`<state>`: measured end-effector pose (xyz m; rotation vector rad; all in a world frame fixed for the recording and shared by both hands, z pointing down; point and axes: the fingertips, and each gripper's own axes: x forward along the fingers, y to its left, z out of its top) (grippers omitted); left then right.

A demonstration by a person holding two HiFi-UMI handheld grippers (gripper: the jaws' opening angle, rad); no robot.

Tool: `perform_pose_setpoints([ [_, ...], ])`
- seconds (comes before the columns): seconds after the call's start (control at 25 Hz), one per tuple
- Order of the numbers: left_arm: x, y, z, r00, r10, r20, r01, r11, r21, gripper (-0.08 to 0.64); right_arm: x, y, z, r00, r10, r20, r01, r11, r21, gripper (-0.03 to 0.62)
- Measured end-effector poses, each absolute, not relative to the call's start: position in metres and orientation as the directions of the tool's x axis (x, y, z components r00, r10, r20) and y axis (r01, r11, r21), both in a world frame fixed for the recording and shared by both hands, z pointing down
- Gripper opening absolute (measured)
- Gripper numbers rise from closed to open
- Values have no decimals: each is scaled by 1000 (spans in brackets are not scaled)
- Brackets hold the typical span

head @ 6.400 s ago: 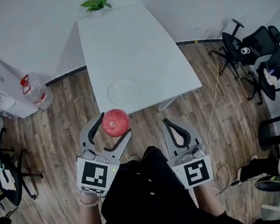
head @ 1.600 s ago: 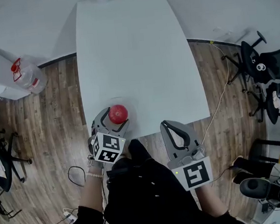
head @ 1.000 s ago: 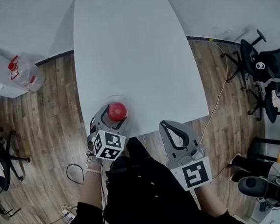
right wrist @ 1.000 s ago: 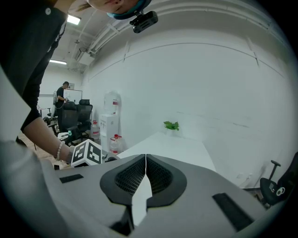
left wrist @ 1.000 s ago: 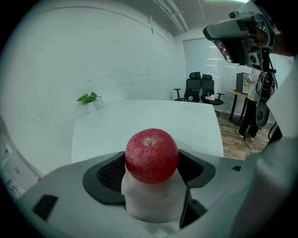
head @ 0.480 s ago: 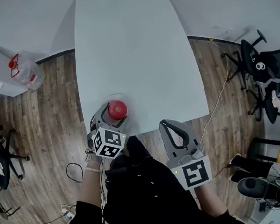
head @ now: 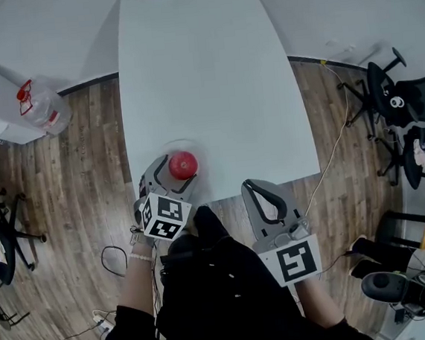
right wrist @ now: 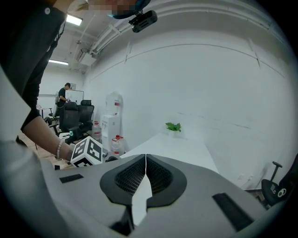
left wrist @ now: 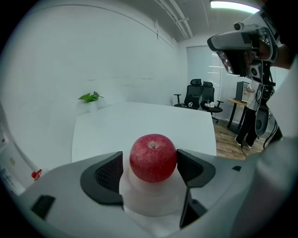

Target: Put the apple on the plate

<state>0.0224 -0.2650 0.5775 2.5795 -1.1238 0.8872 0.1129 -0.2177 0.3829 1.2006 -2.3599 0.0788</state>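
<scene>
Tabletop (head: 203,77): white, fills the middle of the head view, wood floor (head: 87,185) on both sides. Office chairs (head: 400,102) at 3 o'clock, water bottle (head: 42,107) at 10 o'clock, plant (left wrist: 91,97) at the far 12 o'clock end.

Right gripper (head: 264,198): off the tabletop's near edge, over the floor, at 4 o'clock from the apple. Jaws pressed together, nothing between them. Same spot as 0.5 s ago.

Left gripper (head: 174,171): over the near-left corner of the tabletop, marker cube (head: 163,216) at its 6 o'clock end. 6.4 s ago it hung over the floor short of the tabletop, clamped on the apple; now it is in over the plate.

Plate (left wrist: 151,197): clear, near the tabletop's 6 o'clock edge. It was bare 6.4 s ago.

Apple (left wrist: 153,158): red, stem up, sitting on the plate between the left jaws. The jaws are parted: there is a visible gap at the 9 o'clock pad, and the 3 o'clock pad is right at the skin (contact there too close to call). So it is not clamped; the plate carries it. Against 0.5 s ago the apple is nearly unmoved, and the jaws read slightly wider.
</scene>
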Motion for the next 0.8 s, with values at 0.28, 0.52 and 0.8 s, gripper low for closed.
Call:
perform_pose_setpoints([
  [0.28, 20, -261, 558, 561, -619, 550, -731, -682, -22, 356, 105, -214, 380, -507, -745, 434, -768, 619, 165, 41],
  [0.52, 16, -254, 530, 578, -639, 507, -735, -678, -17, 354, 98, -211, 373, -519, -750, 410, -764, 622, 172, 41],
  [0.8, 9, -256, 475, 588, -689, 424, -738, -671, -66, 236, 89, -211, 365, -537, -758, 370, -759, 626, 179, 41],
])
